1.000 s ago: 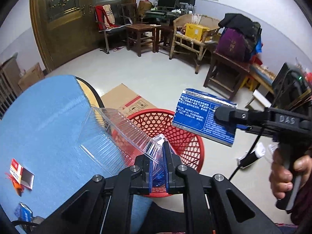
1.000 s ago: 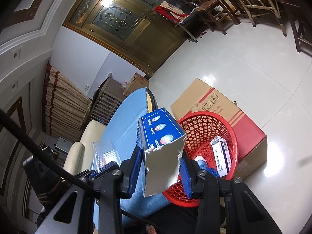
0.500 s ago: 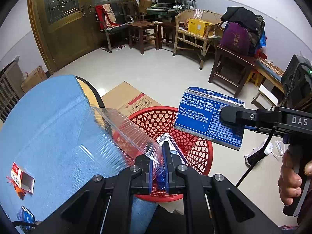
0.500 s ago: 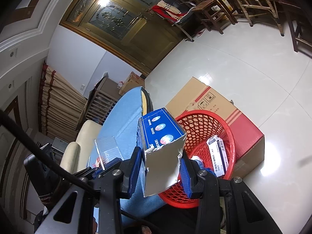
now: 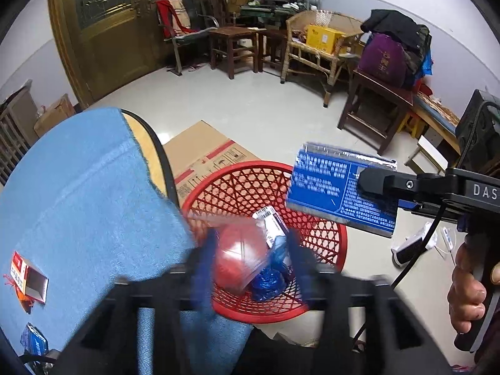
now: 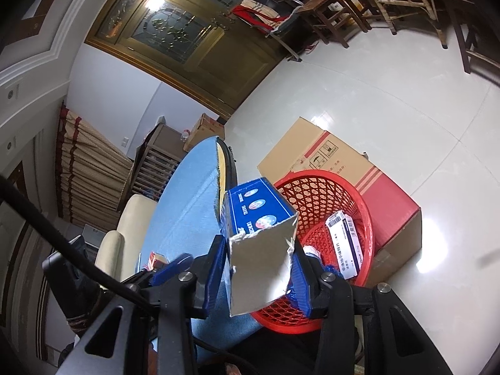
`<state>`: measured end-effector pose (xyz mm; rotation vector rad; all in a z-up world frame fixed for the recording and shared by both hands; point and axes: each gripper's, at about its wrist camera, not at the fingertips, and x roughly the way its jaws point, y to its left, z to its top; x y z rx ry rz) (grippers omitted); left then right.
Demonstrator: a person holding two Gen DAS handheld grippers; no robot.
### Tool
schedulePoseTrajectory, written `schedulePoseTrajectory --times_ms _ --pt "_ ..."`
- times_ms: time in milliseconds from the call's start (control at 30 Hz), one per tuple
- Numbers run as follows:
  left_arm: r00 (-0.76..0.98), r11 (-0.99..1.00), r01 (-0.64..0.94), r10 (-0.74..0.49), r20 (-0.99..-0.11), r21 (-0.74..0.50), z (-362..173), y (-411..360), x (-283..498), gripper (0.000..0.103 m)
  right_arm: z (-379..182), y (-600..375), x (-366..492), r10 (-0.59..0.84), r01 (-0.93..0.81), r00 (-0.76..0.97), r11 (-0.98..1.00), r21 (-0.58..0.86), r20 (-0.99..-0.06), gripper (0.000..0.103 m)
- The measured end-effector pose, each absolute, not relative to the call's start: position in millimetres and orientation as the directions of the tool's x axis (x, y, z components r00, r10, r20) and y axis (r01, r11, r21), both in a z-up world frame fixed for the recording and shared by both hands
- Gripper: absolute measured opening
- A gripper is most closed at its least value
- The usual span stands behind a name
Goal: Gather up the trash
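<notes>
Left gripper (image 5: 250, 256) is blurry, jaws opening, the clear plastic container (image 5: 240, 259) loose between them over the red basket (image 5: 331, 234). Right gripper (image 6: 259, 268), marked "DAS", is easing open around the blue foil box (image 6: 259, 234), angled down over the basket.

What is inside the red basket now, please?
Inside the red basket lie a white labelled box and crumpled blue wrapping. The blue carton and both grippers cover its near part.
</notes>
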<state>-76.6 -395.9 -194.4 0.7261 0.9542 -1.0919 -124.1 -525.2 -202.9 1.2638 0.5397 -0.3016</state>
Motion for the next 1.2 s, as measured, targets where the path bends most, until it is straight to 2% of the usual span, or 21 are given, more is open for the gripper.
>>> schedulePoseTrajectory --times_ms 167,467,633,933,1200 --pt "0.153 0.338 0.941 -0.402 -0.903 0.009 -190.7 -390.0 -68.5 0.065 -207.7 -525.8 -116.0 0.084 0.511 0.831 0.277 0.814 -0.55 0.057" --pt "0.216 0.449 0.893 -0.389 -0.896 0.02 -172.3 -349.5 -46.9 0.068 -195.0 -518.4 -109.2 0.093 0.491 0.837 0.312 0.814 -0.54 0.057" --pt "0.315 0.532 0.843 -0.366 -0.875 0.081 -153.0 -316.2 -33.1 0.069 -183.0 -512.6 -97.5 0.113 0.463 0.844 0.339 0.819 -0.524 0.057" --pt "0.531 0.627 0.732 -0.283 -0.799 0.265 -120.4 -264.7 -19.4 0.072 -146.4 -481.2 -54.3 0.188 0.371 0.853 0.437 0.819 -0.486 0.057" --pt "0.602 0.685 0.659 -0.233 -0.764 0.31 -104.6 -227.5 -8.5 0.073 -121.4 -441.9 -22.2 0.261 0.289 0.844 0.512 0.808 -0.468 0.057"
